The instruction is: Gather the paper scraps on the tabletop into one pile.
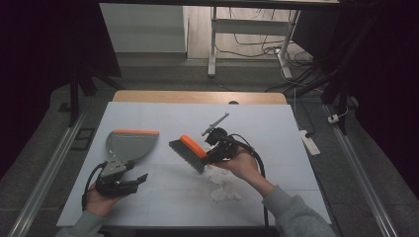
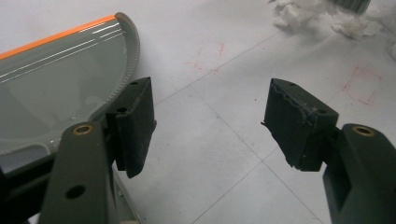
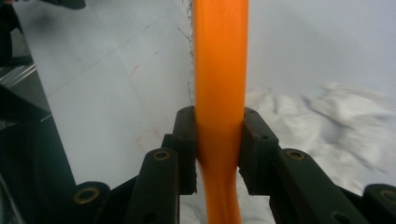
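Firmly, right gripper (image 3: pixel 219 149) clamps brush (image 3: pixel 219 70)

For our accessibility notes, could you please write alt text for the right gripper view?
The right gripper has its two black jaws shut on the orange handle of a brush, which runs straight up the middle of the picture. Crumpled white paper scraps lie on the white table to the right of the handle.

Glossy orange plastic brush (image 3: pixel 219 70); glossy grey plastic dustpan (image 2: pixel 56 93); crumpled paper (image 1: pixel 225 190).
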